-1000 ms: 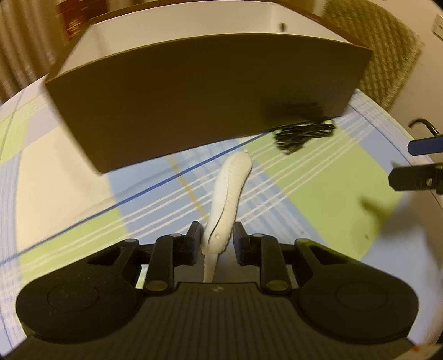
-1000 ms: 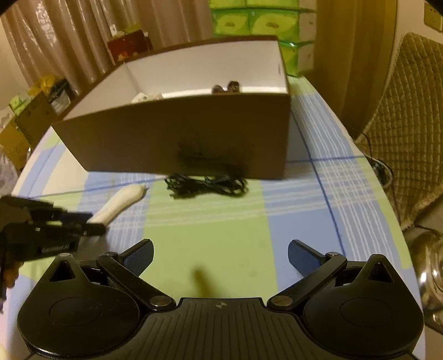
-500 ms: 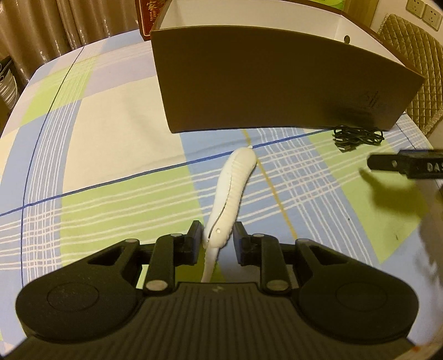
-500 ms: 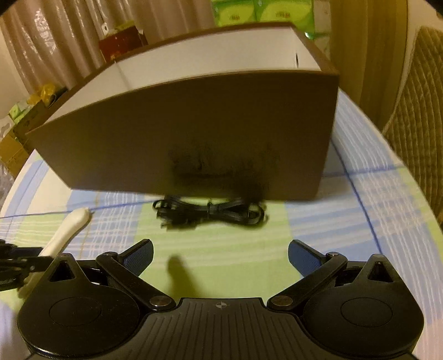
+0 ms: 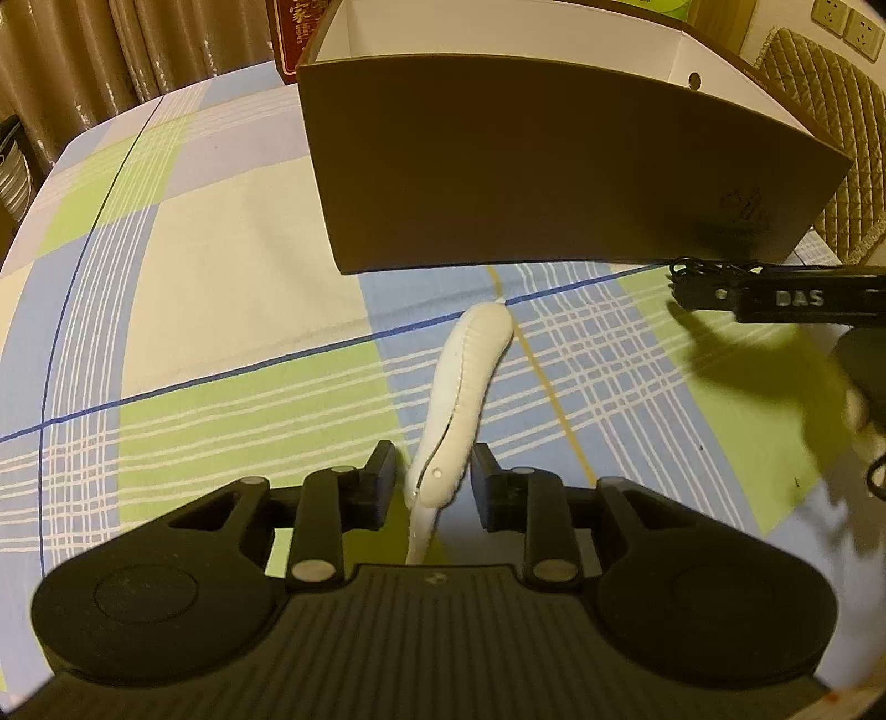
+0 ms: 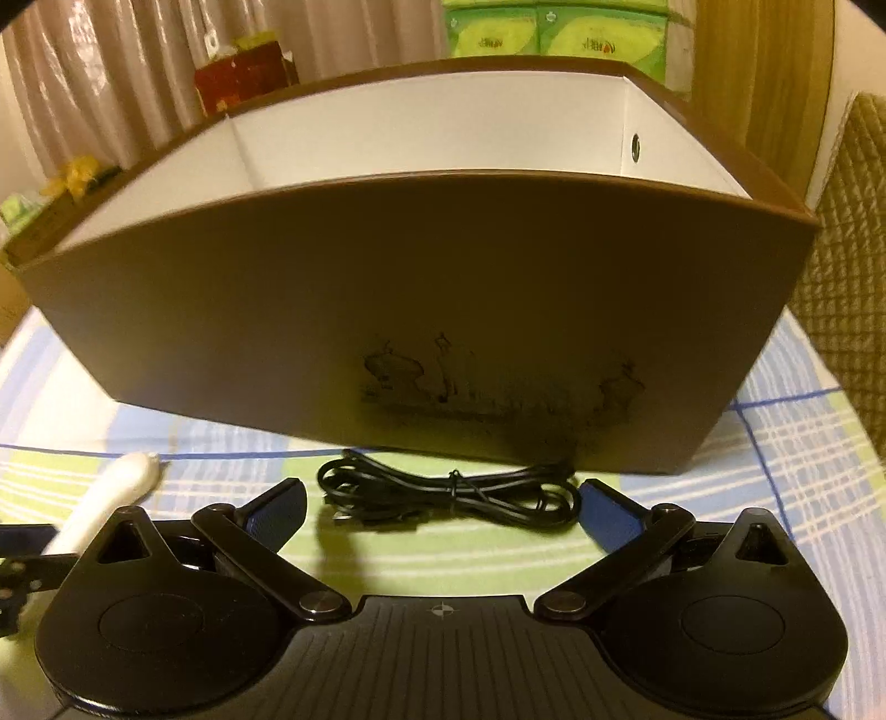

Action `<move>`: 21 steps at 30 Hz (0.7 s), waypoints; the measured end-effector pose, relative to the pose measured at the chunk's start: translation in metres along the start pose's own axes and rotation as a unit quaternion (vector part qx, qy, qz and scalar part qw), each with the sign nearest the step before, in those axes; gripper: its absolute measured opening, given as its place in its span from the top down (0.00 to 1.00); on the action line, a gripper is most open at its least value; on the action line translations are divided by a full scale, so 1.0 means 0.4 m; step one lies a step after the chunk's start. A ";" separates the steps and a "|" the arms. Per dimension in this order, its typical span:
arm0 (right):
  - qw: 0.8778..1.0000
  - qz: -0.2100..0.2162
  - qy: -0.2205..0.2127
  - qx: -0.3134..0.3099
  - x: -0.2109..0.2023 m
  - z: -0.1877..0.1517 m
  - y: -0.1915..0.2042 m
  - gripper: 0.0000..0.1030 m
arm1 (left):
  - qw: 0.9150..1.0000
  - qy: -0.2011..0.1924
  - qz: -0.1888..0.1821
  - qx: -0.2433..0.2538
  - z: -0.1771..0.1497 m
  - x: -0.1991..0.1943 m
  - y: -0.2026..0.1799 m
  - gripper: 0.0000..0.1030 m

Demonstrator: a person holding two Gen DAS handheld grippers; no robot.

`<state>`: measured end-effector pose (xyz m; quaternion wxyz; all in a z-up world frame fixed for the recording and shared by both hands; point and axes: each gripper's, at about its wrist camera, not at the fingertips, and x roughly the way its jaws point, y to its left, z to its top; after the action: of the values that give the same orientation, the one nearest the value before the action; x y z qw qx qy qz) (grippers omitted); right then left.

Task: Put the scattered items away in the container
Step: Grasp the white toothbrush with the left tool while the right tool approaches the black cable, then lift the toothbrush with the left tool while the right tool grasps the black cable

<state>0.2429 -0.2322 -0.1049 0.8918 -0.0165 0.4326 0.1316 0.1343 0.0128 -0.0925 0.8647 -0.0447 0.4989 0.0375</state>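
Observation:
A white ribbed curved item (image 5: 470, 365) lies on the checked tablecloth in front of the brown box (image 5: 554, 177). My left gripper (image 5: 433, 465) straddles its near end. The jaws are opening and a slim gap shows beside the left pad. In the right wrist view a black coiled cable (image 6: 454, 493) lies right against the box's front wall (image 6: 415, 277). My right gripper (image 6: 442, 501) is wide open and low over the cloth, with one finger at each end of the cable. One right finger (image 5: 775, 299) shows in the left wrist view, beside the cable (image 5: 714, 268).
The box is white inside and open on top. Behind it stand a red carton (image 6: 243, 77) and green tissue packs (image 6: 554, 27). A chair with a quilted cushion (image 5: 830, 99) stands to the right of the table. Curtains hang at the back.
My right gripper has come forward and down, and the cable now lies between its open fingers. The left jaws have widened a little around the white item.

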 end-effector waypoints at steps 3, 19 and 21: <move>1.000 -0.023 0.006 0.001 0.007 0.004 0.011 0.02 | 1.000 0.000 0.000 0.000 0.000 0.000 0.000 0.75; 0.998 0.001 0.033 -0.049 -0.067 -0.064 -0.027 0.10 | 1.000 0.005 0.001 0.007 -0.003 -0.002 -0.007 0.74; 0.997 0.011 0.039 -0.061 -0.098 -0.096 -0.038 0.10 | 1.000 0.009 0.000 0.006 -0.013 -0.009 -0.012 0.74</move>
<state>0.1939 -0.2608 -0.0998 0.8702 -0.0711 0.4582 0.1668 0.1283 0.0074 -0.0917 0.8605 -0.0400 0.5067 0.0346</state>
